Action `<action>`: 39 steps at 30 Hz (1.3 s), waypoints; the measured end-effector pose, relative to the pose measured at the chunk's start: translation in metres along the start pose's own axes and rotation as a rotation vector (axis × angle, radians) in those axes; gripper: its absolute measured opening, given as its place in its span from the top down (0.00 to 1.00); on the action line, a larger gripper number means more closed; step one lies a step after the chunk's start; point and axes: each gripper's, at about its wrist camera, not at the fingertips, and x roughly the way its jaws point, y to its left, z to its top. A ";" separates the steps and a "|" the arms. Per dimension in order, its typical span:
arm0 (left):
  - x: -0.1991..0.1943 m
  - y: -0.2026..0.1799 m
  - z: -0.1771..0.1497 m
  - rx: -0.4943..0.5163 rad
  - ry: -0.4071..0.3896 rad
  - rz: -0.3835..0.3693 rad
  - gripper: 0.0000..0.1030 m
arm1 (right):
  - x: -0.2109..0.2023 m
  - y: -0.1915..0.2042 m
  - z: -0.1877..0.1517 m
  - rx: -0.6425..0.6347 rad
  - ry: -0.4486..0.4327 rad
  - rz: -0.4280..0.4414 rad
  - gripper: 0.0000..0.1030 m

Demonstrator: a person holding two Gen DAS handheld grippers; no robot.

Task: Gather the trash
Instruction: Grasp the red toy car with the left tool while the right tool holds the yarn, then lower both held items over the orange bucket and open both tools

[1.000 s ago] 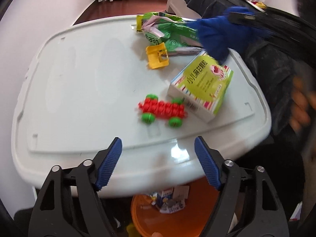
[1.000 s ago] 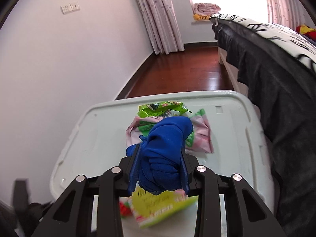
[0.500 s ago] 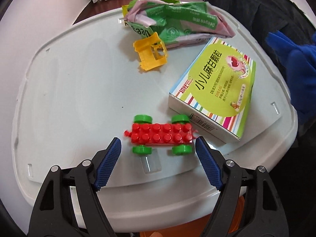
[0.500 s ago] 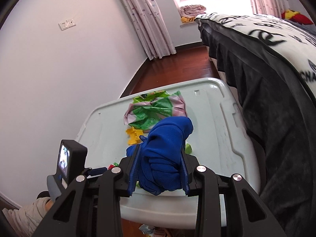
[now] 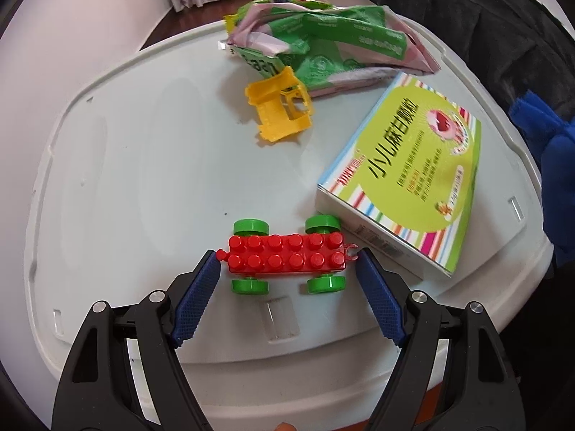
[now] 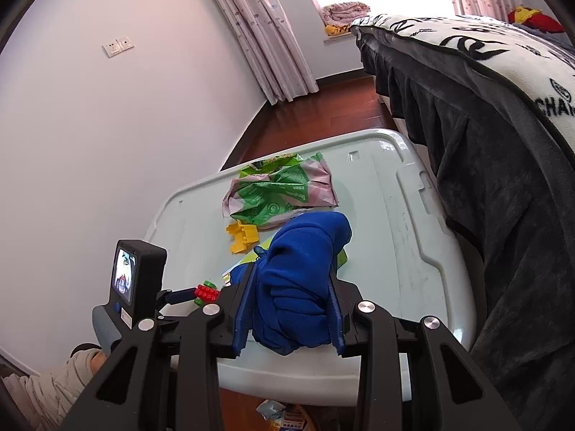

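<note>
In the left wrist view, the left gripper [image 5: 287, 256] had its ribbed blue fingers [image 5: 196, 298] spread wide, one tip at each end of a red studded brick car [image 5: 287, 255] with four green wheels; whether the tips touched the toy could not be told. The car sat on the smooth, pale plastic lid serving as a desk [image 5: 143, 165]. Just beyond its right end lay a flat cardboard medicine box [image 5: 406, 183], lime green with striped edges, one corner close to a wheel. Farther back sat a hollow yellow plastic toy piece [image 5: 280, 113], touching a crinkled green and pink foil wrapper [image 5: 323, 43]. A soft blue cloth [image 5: 553, 165] showed at the right edge. In the right wrist view, the right gripper [image 6: 289, 309] had its fingers pinching that bunched blue cloth [image 6: 302, 276], held above the near part of the desk [image 6: 406, 222]. The wrapper [image 6: 280, 190] lay rumpled near the middle of the lid, the yellow piece [image 6: 242, 237] just in front of it. The left gripper's camera block [image 6: 136, 276] stood at lower left, with the red car [image 6: 205, 291] beside it. A dark, plush bed cover [image 6: 485, 151] hung at the right.
</note>
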 end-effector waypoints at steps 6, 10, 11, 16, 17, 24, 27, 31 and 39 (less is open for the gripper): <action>-0.007 0.009 -0.002 -0.002 -0.031 -0.001 0.28 | 0.001 0.001 -0.002 0.000 0.008 0.000 0.66; -0.014 0.014 0.000 -0.005 -0.039 -0.014 0.28 | 0.001 0.003 -0.001 -0.006 0.009 0.006 0.66; -0.017 0.015 0.000 -0.003 -0.044 -0.010 0.28 | 0.001 0.004 -0.001 -0.010 0.008 0.005 0.66; -0.039 0.017 -0.006 -0.016 -0.073 -0.018 0.28 | -0.005 0.010 -0.003 -0.027 0.008 0.013 0.66; -0.045 0.020 -0.007 -0.018 -0.081 -0.018 0.28 | -0.007 0.012 -0.004 -0.030 0.010 0.016 0.66; -0.089 0.020 -0.030 -0.023 -0.120 -0.043 0.28 | -0.028 0.031 -0.014 -0.079 0.017 0.018 0.66; -0.107 0.018 -0.047 -0.027 -0.119 -0.068 0.28 | -0.037 0.040 -0.022 -0.100 0.029 0.025 0.66; -0.129 0.014 -0.077 -0.028 -0.102 -0.103 0.28 | -0.047 0.051 -0.040 -0.112 0.062 0.036 0.66; -0.131 -0.005 -0.135 -0.002 0.014 -0.164 0.27 | -0.050 0.061 -0.095 -0.082 0.179 0.074 0.66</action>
